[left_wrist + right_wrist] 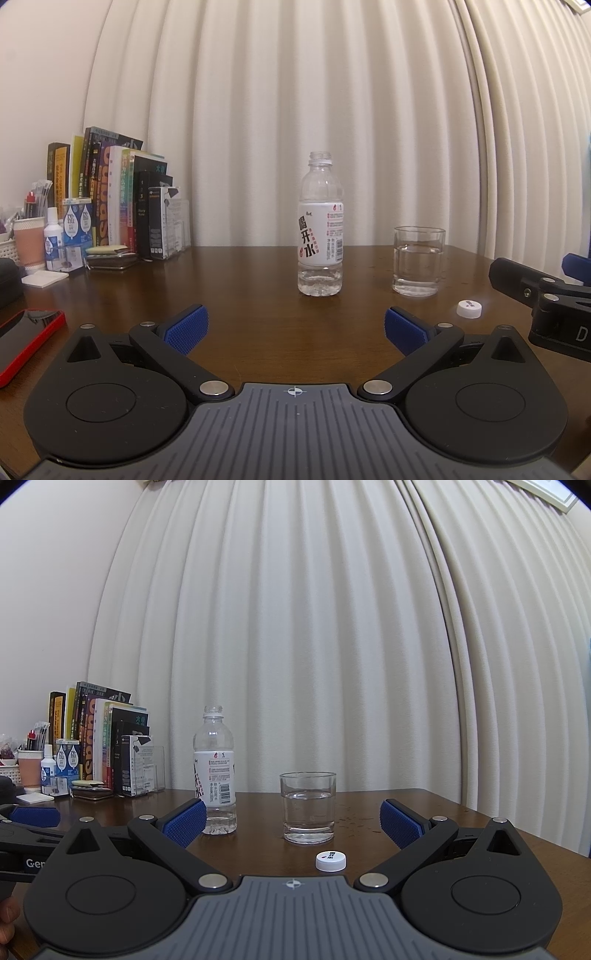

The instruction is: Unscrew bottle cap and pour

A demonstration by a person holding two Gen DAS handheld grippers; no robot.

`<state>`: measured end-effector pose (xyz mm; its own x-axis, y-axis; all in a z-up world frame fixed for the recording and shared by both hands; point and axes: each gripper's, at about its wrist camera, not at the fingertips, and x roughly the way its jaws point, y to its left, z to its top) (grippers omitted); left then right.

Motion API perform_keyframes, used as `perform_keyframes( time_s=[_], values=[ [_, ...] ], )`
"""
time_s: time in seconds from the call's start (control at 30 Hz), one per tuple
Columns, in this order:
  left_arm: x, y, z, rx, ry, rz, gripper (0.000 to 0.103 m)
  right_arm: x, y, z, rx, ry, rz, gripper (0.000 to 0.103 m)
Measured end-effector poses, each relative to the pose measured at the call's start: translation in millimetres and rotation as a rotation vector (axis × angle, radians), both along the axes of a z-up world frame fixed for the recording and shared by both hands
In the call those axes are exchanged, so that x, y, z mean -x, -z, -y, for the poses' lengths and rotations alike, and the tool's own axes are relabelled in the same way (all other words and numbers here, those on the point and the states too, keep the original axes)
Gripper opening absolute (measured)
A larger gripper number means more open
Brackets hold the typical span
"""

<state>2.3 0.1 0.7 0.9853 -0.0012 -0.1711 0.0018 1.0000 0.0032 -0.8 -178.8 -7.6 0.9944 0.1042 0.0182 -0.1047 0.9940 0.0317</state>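
Note:
A clear plastic bottle with a white label stands upright and uncapped on the brown table, with only a little water at its bottom. To its right stands a glass about half full of water. The white cap lies on the table in front of the glass. My left gripper is open and empty, well short of the bottle. In the right wrist view, the bottle, glass and cap show, and my right gripper is open and empty, just behind the cap.
A row of books and small boxes, a paper cup and an eye-care bottle stand at the back left. A red-cased phone lies at the left. A pleated curtain hangs behind the table. The table's right edge is close.

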Motion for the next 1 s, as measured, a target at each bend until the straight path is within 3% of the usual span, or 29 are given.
perform_keyframes(
  time_s=[0.2,0.33,0.5,0.7,1.0],
  values=[
    [-3.3,-3.3,-5.8,0.027,0.021,-0.029,0.103,-5.5,-6.2,-2.7,0.057,-0.017,-0.057,0.103],
    [-4.6,-10.7,-10.9,0.019,0.037,-0.037,0.103,-12.5,-19.3,5.3,0.037,-0.015,-0.088,0.103],
    [-8.2,-26.5,-20.4,0.035,0.097,-0.036,0.103,-38.6,-36.3,18.2,-0.001,-0.048,-0.225,0.103],
    [-16.5,-46.3,-28.1,0.001,0.118,-0.014,0.103,-59.1,-45.6,16.3,0.111,-0.09,-0.292,0.103],
    [-38.5,-65.2,-29.3,-0.063,0.186,-0.029,0.103,-96.6,-52.3,14.9,0.198,-0.198,-0.445,0.086]
  ],
)
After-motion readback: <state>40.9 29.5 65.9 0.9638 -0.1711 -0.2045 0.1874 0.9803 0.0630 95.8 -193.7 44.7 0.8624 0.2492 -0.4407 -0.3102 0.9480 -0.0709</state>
